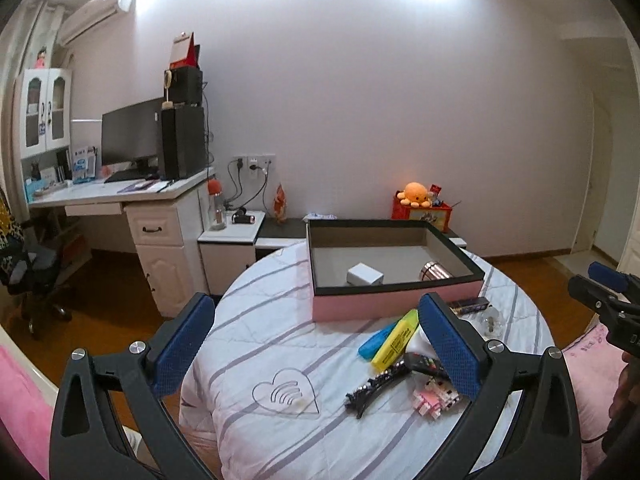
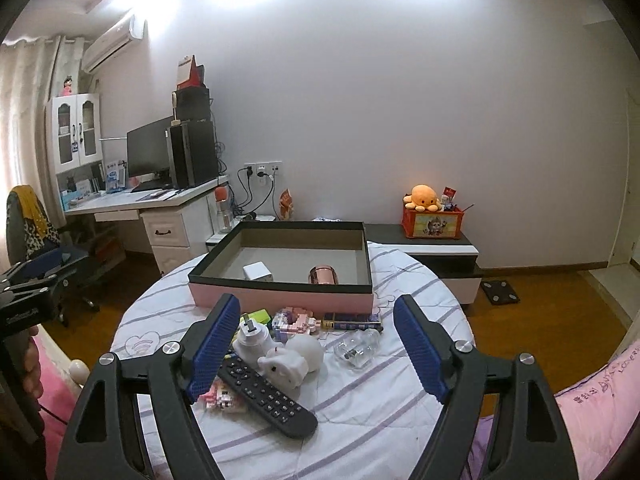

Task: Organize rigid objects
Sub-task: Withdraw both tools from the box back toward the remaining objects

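A pink box with a black rim stands on the round table; inside lie a white cube and a copper cup. In front of it lie a yellow highlighter, a blue highlighter, a black hair clip, a black remote, a white elephant figure, a white plug, pink brick toys, a dark lighter and a clear glass piece. My left gripper and right gripper are open and empty above the table.
The table wears a white striped cloth. A desk with monitor and a chair stand left. A low cabinet with an orange plush stands behind. Pink bedding lies at right.
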A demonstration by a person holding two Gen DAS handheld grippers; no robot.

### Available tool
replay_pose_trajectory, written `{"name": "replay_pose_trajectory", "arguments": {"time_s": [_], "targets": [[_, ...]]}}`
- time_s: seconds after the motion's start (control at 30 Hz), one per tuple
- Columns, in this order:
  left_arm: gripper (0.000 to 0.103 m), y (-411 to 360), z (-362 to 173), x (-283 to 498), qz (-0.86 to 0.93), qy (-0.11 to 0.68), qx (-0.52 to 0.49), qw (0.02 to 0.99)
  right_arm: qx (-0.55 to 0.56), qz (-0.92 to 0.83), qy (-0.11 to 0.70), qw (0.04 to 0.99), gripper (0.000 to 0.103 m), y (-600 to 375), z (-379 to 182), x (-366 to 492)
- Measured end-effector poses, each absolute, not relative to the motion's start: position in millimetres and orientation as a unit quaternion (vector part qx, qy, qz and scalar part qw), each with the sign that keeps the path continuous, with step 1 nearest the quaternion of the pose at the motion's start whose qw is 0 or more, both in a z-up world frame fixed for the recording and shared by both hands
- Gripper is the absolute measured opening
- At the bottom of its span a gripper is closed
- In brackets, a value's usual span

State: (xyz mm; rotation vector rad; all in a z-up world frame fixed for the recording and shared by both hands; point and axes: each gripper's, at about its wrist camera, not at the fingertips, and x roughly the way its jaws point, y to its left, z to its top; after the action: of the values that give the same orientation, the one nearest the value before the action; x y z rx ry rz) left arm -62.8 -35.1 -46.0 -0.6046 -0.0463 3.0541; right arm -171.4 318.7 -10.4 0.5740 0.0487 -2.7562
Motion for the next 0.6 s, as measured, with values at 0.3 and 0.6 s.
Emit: {"name": "replay_pose_trajectory", "arguments": {"time_s": [0.3,0.6], "targets": [[0.103,-25.6,-55.2,-62.8,0.976,0.002,-0.216,0.023,0.219,-0.963,0.023,0.158,0.081,322.6,-21.3,-168.2],[0.103,-11.3,-77.5,-78.3,0.965,0.015,-0.259,0.038,0.252,-0.955,0.019,0.155,0.081,327.2,-44.3,-179.5]]}}
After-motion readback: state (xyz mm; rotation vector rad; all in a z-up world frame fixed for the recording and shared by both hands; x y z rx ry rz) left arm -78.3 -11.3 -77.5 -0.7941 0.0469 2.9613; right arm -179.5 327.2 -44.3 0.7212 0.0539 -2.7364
